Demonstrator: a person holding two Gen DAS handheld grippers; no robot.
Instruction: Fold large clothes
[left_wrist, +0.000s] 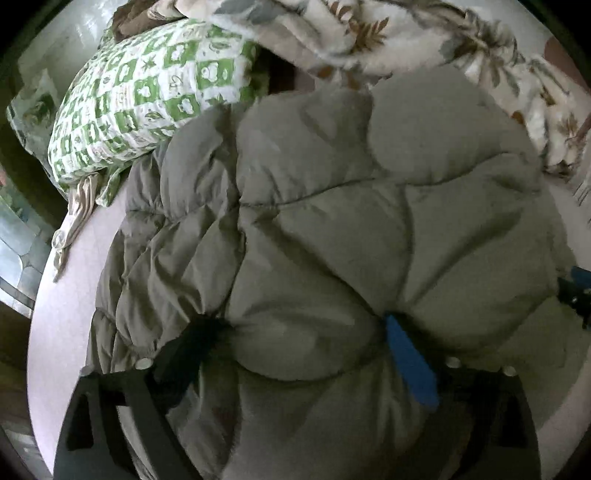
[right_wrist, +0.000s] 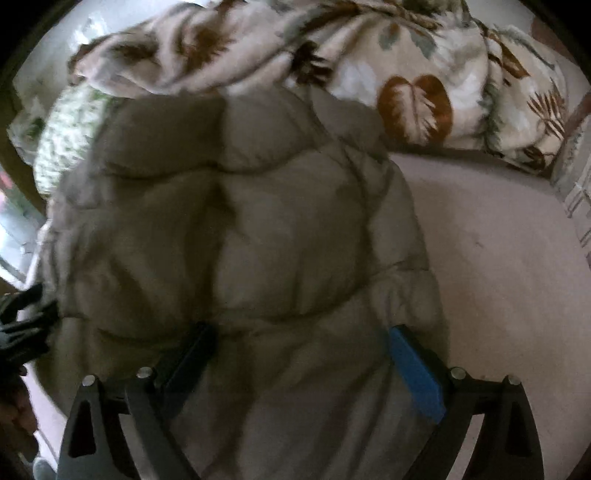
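A large grey-olive puffer jacket lies bunched on a pale pink bed sheet; it also fills the right wrist view. My left gripper has its two fingers pressed into a thick fold of the jacket, shut on it. My right gripper likewise has its fingers on either side of a thick fold of the jacket near its right edge, shut on it. The right gripper shows at the right edge of the left wrist view, and the left gripper at the left edge of the right wrist view.
A green-and-white patterned pillow lies at the far left of the bed. A cream quilt with brown leaf print is heaped along the back. Bare sheet lies to the right of the jacket.
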